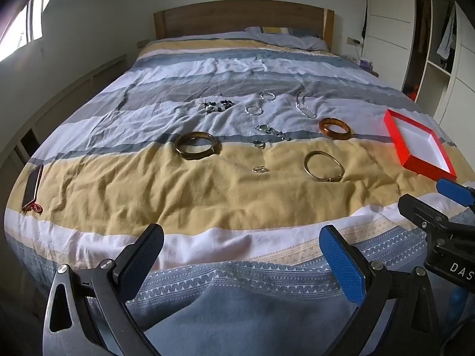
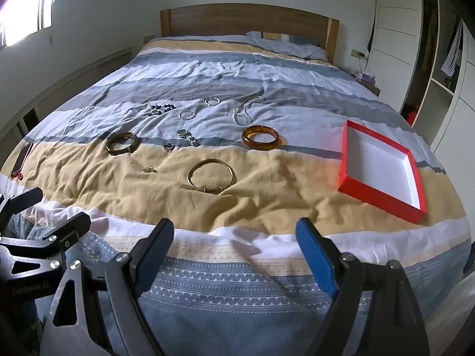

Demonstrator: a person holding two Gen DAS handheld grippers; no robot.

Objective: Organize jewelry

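Note:
Jewelry lies spread over a striped bed cover. A dark brown bangle (image 1: pixel 196 145) (image 2: pixel 122 143) is at the left, an amber bangle (image 1: pixel 335 128) (image 2: pixel 261 138) at the right, and a thin gold bangle (image 1: pixel 323 166) (image 2: pixel 210 175) lies nearer. Small rings (image 1: pixel 259 169) (image 2: pixel 148 169), silver hoops (image 1: pixel 254 110), dark beads (image 1: pixel 218 106) (image 2: pixel 161 109) and a silver chain (image 1: pixel 302 103) (image 2: pixel 246 108) lie between them. A red box (image 1: pixel 421 160) (image 2: pixel 383 190) with a white inside sits at the right, nothing in it. My left gripper (image 1: pixel 242 252) and right gripper (image 2: pixel 234 246) hover open over the bed's foot, holding nothing.
A phone (image 1: pixel 32 187) (image 2: pixel 21 155) in a red case lies at the bed's left edge. A wooden headboard (image 1: pixel 243 17) and a pillow (image 1: pixel 288 40) are at the far end. Open wardrobe shelves (image 1: pixel 436 44) stand at the right, low cabinets along the left wall.

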